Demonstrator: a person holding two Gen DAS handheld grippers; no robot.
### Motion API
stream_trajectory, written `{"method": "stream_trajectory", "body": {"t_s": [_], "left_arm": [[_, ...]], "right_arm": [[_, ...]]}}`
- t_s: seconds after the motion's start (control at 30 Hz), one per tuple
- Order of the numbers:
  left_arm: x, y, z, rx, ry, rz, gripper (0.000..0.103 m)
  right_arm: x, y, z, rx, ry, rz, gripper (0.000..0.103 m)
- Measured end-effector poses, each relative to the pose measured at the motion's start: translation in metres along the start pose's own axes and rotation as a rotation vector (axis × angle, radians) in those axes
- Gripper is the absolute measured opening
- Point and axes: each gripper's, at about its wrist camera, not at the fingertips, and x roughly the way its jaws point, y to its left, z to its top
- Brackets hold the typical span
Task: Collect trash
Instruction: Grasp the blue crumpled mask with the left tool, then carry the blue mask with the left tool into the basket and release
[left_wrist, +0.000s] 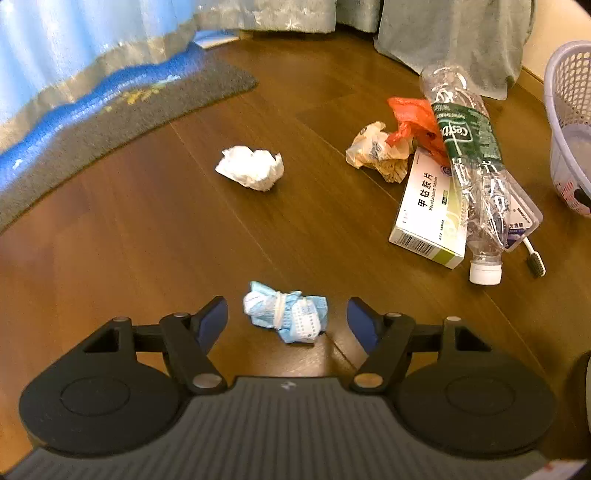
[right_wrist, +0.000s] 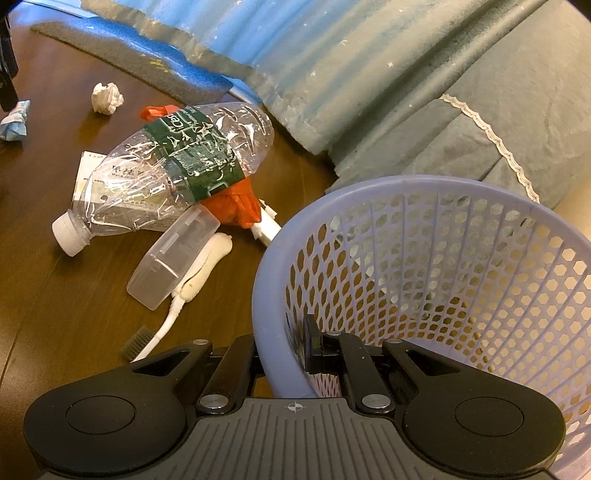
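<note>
Your left gripper (left_wrist: 287, 319) is hanging low over the wooden floor (left_wrist: 147, 229) with its jaws spread wide, and the balled-up blue face mask (left_wrist: 286, 316) is sitting between the blue pads (left_wrist: 212, 321), not touching either. A crumpled white tissue (left_wrist: 251, 167) is lying further ahead, well apart from the mask. To the right a pile is waiting: a brown paper wad (left_wrist: 376, 151), a red plastic bag (left_wrist: 417, 122), a white medicine box (left_wrist: 428, 214) and a crushed clear bottle (left_wrist: 472, 162) lying across the box with its white cap toward you. A toothbrush (left_wrist: 533, 258) is poking out just beside the cap. A grey mat (left_wrist: 122, 122) is lying at the back left by the curtain (left_wrist: 74, 48).

Your right gripper (right_wrist: 284, 354) is clamping the near rim of the purple mesh basket (right_wrist: 424, 192), one finger outside the wall and one inside. The basket is standing on the floor just right of the pile, near the teal bedcover (right_wrist: 498, 103). From this side a clear plastic case (right_wrist: 173, 254) is lying under the bottle.
</note>
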Motion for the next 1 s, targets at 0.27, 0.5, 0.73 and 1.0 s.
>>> {"method": "stream_trajectory", "body": {"t_s": [0.27, 0.5, 0.73, 1.0], "left_arm": [[0.031, -0.01, -0.005, 0.21, 0.035, 0.06, 0.067], [0.031, -0.006, -0.006, 0.22, 0.055, 0.049, 0.045], [0.006, -0.025, 0.011, 0.199, -0.002, -0.006, 0.045], [-0.038, -0.095, 0.074, 0.275, -0.151, -0.199, 0.045]], "right_arm": [[0.001, 0.003, 0.002, -0.013, 0.003, 0.004, 0.004], [0.001, 0.003, 0.002, -0.007, 0.002, 0.004, 0.004], [0.001, -0.001, 0.003, 0.0, 0.0, 0.006, 0.004], [-0.002, -0.002, 0.004, -0.005, -0.007, 0.014, 0.004]]}}
